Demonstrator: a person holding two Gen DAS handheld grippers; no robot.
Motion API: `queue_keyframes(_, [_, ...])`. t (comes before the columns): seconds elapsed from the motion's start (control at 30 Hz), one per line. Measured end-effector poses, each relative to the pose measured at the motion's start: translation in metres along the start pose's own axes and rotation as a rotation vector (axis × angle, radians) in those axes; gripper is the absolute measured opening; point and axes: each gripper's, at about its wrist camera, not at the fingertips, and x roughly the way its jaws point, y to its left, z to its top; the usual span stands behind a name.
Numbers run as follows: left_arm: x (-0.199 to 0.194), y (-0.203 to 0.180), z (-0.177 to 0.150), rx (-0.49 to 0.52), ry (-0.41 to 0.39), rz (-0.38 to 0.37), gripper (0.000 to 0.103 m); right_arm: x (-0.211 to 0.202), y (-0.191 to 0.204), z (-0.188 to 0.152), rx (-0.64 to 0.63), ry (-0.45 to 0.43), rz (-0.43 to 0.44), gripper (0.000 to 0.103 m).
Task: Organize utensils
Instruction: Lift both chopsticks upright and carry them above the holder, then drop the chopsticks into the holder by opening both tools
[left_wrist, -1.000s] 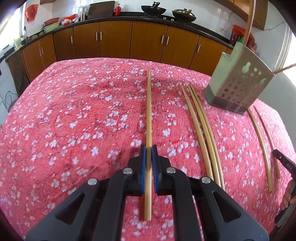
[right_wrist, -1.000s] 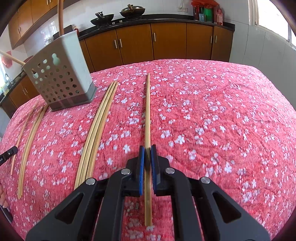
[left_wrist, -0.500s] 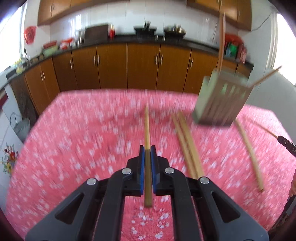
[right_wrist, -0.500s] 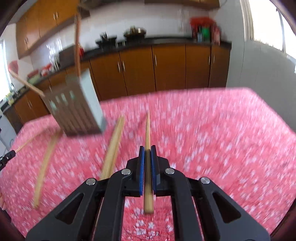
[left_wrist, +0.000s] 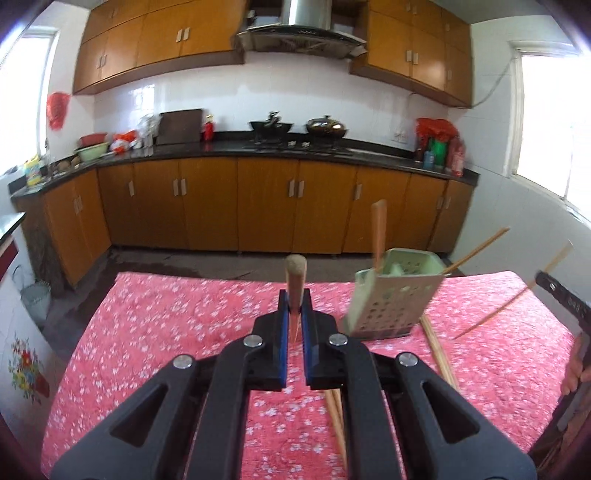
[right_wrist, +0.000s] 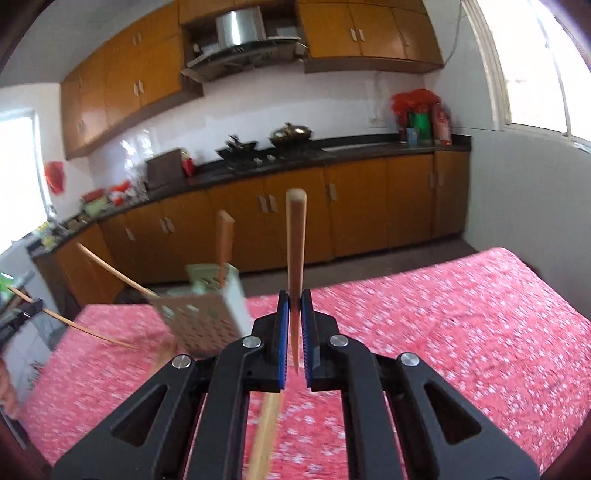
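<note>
My left gripper (left_wrist: 294, 300) is shut on a wooden chopstick (left_wrist: 295, 269), held in the air and pointing away over the red floral tablecloth (left_wrist: 155, 332). My right gripper (right_wrist: 294, 300) is shut on another chopstick (right_wrist: 294, 243), also lifted off the cloth. The pale perforated utensil holder (left_wrist: 391, 302) (right_wrist: 207, 314) stands between them, with a wooden handle (left_wrist: 378, 229) and a thin chopstick (left_wrist: 480, 247) sticking out of it. Several loose chopsticks (left_wrist: 437, 350) (right_wrist: 266, 435) lie on the cloth beside the holder.
The other gripper (left_wrist: 561, 299) and a hand (left_wrist: 572, 369) show at the right edge of the left wrist view. Brown kitchen cabinets (left_wrist: 266, 206) and a dark counter with pans (left_wrist: 325, 127) run behind the table's far edge (left_wrist: 221, 277).
Both grippers have risen, each lifting its chopstick off the cloth. Both views have tilted up from the table toward the kitchen wall.
</note>
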Motion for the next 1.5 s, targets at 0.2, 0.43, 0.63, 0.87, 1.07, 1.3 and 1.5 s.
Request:
queue_keyframes(0.2, [-0.028, -0.034, 0.028, 0.04, -0.025, -0.128, 0.008, -0.023, 0.02, 0.038, 0.033, -0.028, 0.2, 0.008])
queue_keyframes(0.43, [-0.04, -0.063, 0.065, 0.022, -0.134, -0.189, 0.008, -0.029, 0.052, 0.071, -0.022, -0.168, 0.201, 0.007])
queue_keyframes(0.63, [-0.023, -0.075, 0.09, -0.026, -0.229, -0.161, 0.008, -0.001, 0.067, 0.076, -0.076, -0.213, 0.138, 0.008])
queue_keyframes(0.87, [0.034, -0.08, 0.087, -0.038, -0.236, -0.107, 0.008, 0.049, 0.064, 0.056, -0.051, -0.084, 0.126, 0.008])
queue_keyframes(1.07, [0.07, -0.082, 0.069, -0.03, -0.151, -0.103, 0.008, 0.058, 0.062, 0.048, -0.041, -0.053, 0.136, 0.008])
queue_keyframes(1.3, [0.059, -0.071, 0.074, -0.059, -0.175, -0.109, 0.021, 0.049, 0.058, 0.057, -0.041, -0.081, 0.128, 0.029])
queue_keyframes(1.5, [0.018, -0.046, 0.07, -0.096, -0.22, -0.063, 0.025, 0.012, 0.032, 0.062, -0.012, -0.163, 0.046, 0.029])
